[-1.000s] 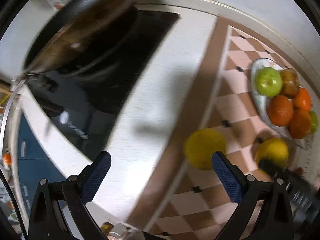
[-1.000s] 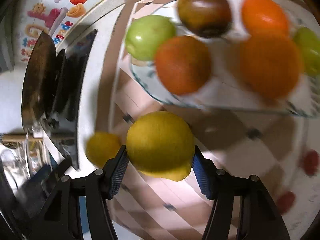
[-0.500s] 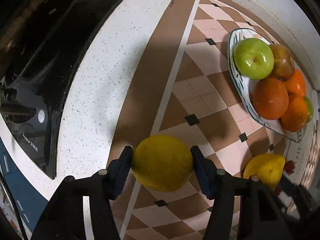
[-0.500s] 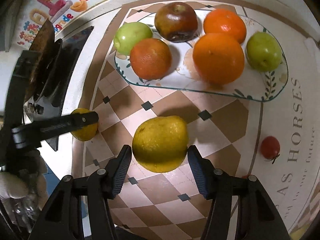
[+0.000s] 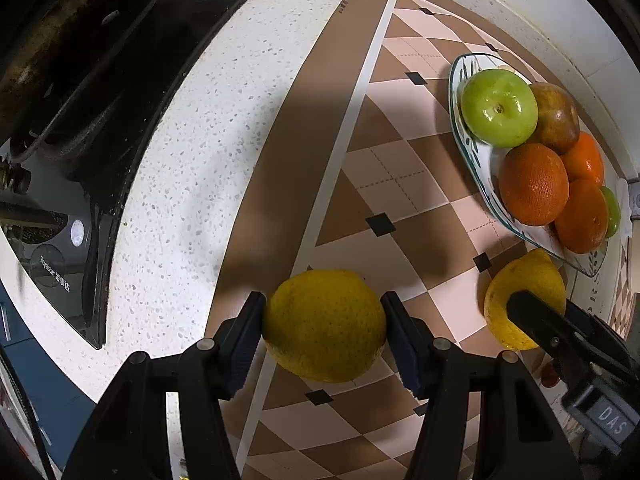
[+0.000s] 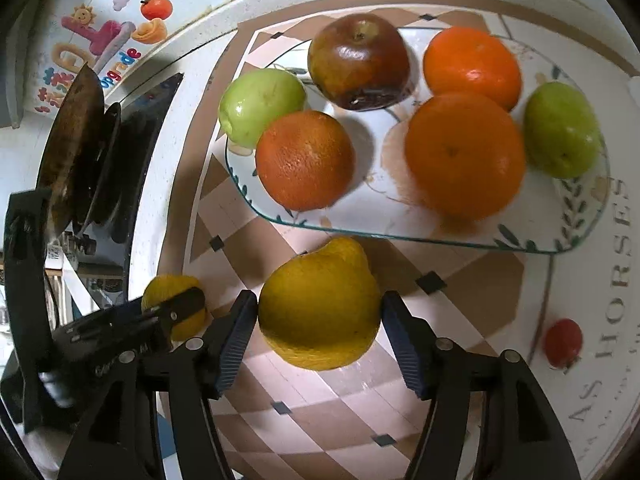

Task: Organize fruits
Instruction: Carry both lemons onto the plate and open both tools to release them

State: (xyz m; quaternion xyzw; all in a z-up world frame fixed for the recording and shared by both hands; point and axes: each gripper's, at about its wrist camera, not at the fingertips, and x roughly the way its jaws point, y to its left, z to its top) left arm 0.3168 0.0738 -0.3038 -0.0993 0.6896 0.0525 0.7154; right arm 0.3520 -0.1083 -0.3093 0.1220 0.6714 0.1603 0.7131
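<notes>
My left gripper (image 5: 324, 328) is shut on a yellow lemon (image 5: 325, 325) above the checkered mat. My right gripper (image 6: 319, 312) is shut on a second yellow lemon (image 6: 320, 304), just in front of the near rim of the glass fruit plate (image 6: 420, 236). The plate holds two green apples (image 6: 262, 106), a dark red apple (image 6: 359, 60) and three oranges (image 6: 464, 156). In the left wrist view the plate (image 5: 460, 120) lies at the right, and the right gripper's lemon (image 5: 520, 288) shows below it.
A black stove (image 5: 100, 100) with a dark pan (image 5: 60, 40) stands at the left on the white speckled counter (image 5: 192, 160). A small red tomato (image 6: 563, 342) lies on the mat at the right. The wall with stickers (image 6: 100, 40) is behind.
My left gripper swung from the stove side to the first lemon and closed on it. My right gripper pulled back from the plate, then came close to its rim again, holding its lemon.
</notes>
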